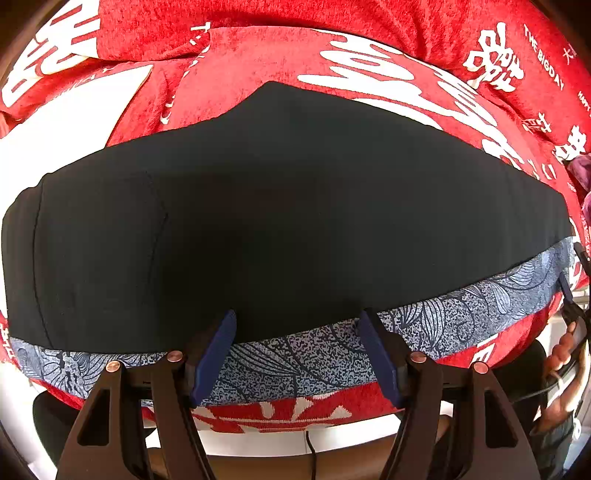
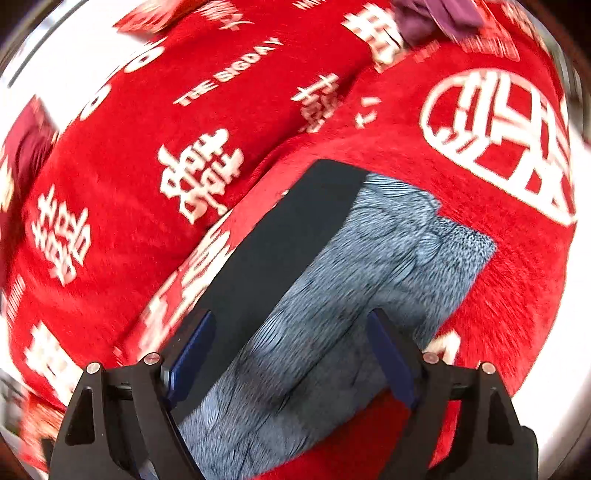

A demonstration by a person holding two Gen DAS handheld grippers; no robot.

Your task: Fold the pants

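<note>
pants lie folded across the centre of my left-wrist view, black side up, a blue-grey patterned strip showing along their lower edge, all on the red blanket. my left gripper stands with jaws apart just over that lower edge, nothing between the pads. my right gripper is likewise spread wide and empty, above the patterned layer at lower centre of its view. risk, as i judge it: the layers are offset, so pinching only the top one would drag the fold askew; the plush blanket could also be caught with the cloth. the right view is motion-blurred, and the purple cloth at its top edge is cut off. waistband and hems i cannot identify.
</note>
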